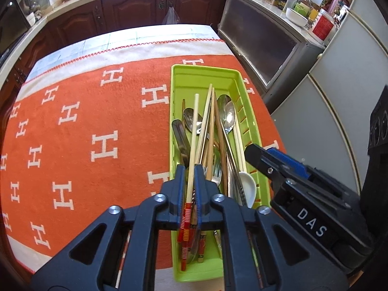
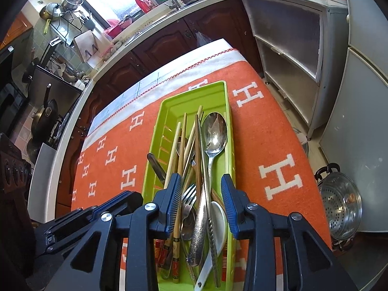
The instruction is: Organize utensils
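Note:
A lime-green utensil tray (image 1: 206, 69) (image 2: 194, 89) lies on the orange cloth and holds several chopsticks, spoons, a fork (image 2: 189, 194) and a white ceramic spoon (image 2: 218, 218). My left gripper (image 1: 189, 169) hovers over the tray's near left part. A pale chopstick (image 1: 195, 121) with a red patterned end runs between its fingers with a small gap beside it, so the pads do not press on it. My right gripper (image 2: 202, 186) stands open over the tray's near end, straddling a large metal spoon (image 2: 214, 133) without touching it. In the left wrist view, the right gripper (image 1: 260, 151) sits at the tray's right rim.
The orange cloth with white H letters (image 1: 97, 121) covers the table, whose right edge runs close to the tray. A metal steamer pot (image 2: 342, 206) stands on the floor to the right, near a grey cabinet (image 2: 286, 48). Dark kitchen cupboards (image 1: 135, 9) line the far side.

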Demonstrator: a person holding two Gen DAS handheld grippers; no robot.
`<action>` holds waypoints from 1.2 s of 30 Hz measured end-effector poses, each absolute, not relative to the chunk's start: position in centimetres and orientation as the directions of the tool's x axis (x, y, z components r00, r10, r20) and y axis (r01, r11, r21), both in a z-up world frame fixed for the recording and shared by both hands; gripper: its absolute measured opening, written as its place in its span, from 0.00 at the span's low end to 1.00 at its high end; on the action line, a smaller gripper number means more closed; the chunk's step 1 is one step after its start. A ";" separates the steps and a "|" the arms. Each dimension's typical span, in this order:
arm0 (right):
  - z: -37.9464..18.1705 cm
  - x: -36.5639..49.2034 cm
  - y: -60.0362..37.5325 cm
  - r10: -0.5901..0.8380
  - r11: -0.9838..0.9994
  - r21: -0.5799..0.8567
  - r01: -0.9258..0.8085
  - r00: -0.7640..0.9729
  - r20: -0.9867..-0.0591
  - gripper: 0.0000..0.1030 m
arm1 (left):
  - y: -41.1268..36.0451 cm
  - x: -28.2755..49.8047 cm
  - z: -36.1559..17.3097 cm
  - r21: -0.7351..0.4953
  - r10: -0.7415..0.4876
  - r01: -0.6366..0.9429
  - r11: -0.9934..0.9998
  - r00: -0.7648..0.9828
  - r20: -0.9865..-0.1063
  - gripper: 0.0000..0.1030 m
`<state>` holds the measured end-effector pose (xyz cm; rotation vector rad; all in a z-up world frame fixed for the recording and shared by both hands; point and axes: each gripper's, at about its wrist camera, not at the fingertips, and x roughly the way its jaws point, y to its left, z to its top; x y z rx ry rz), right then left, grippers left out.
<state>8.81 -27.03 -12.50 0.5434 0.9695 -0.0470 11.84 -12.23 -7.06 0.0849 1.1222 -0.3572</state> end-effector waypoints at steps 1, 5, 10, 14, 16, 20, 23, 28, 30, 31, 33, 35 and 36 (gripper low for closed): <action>-12.4 8.7 -27.0 0.190 0.870 0.409 0.276 0.578 -0.794 0.35 | -12.2 11.7 -7.0 -0.094 -0.220 0.315 0.944 0.393 -0.893 0.22; -12.2 8.1 -27.0 0.161 0.876 0.387 0.288 0.582 -0.797 0.37 | -11.1 11.5 -6.8 -0.084 -0.205 0.293 0.952 0.412 -0.888 0.45; -12.0 7.4 -26.9 0.155 0.880 0.379 0.285 0.583 -0.798 0.45 | -9.9 11.1 -6.2 -0.078 -0.199 0.283 0.956 0.433 -0.879 0.52; -11.7 6.6 -26.2 0.161 0.886 0.376 0.270 0.583 -0.797 0.46 | -8.8 10.5 -5.7 -0.071 -0.192 0.272 0.960 0.451 -0.872 0.54; -11.4 6.3 -25.6 0.163 0.890 0.373 0.261 0.582 -0.797 0.46 | -8.2 10.2 -5.5 -0.068 -0.187 0.265 0.962 0.456 -0.870 0.57; -11.0 5.5 -24.2 0.163 0.901 0.360 0.243 0.580 -0.798 0.52 | -6.7 9.4 -5.0 -0.056 -0.175 0.254 0.966 0.475 -0.862 0.60; -10.4 4.8 -23.1 0.148 0.909 0.342 0.237 0.584 -0.798 0.60 | -5.1 8.9 -4.6 -0.061 -0.171 0.233 0.971 0.488 -0.856 0.62; -9.0 3.2 -20.8 0.133 0.925 0.314 0.213 0.593 -0.794 0.65 | -2.6 8.2 -3.7 -0.058 -0.147 0.186 0.981 0.510 -0.848 0.69; -8.3 2.9 -20.0 0.146 0.930 0.315 0.190 0.594 -0.791 0.66 | -1.3 7.4 -3.0 -0.054 -0.138 0.170 0.984 0.529 -0.838 0.70; -7.7 2.4 -19.2 0.152 0.934 0.313 0.173 0.601 -0.785 0.69 | -0.7 7.0 -2.6 -0.049 -0.130 0.162 0.985 0.540 -0.831 0.70; -6.6 1.7 -18.1 0.153 0.942 0.302 0.147 0.614 -0.774 0.73 | 0.5 6.1 -1.7 -0.031 -0.104 0.138 0.990 0.566 -0.818 0.72; -5.2 0.8 -16.6 0.153 0.950 0.289 0.115 0.635 -0.757 0.80 | 1.5 5.2 -0.9 -0.010 -0.076 0.115 0.993 0.590 -0.804 0.73; -4.3 0.3 -15.8 0.159 0.953 0.287 0.097 0.646 -0.746 0.82 | 2.2 4.6 -0.4 -0.001 -0.063 0.102 0.995 0.604 -0.795 0.74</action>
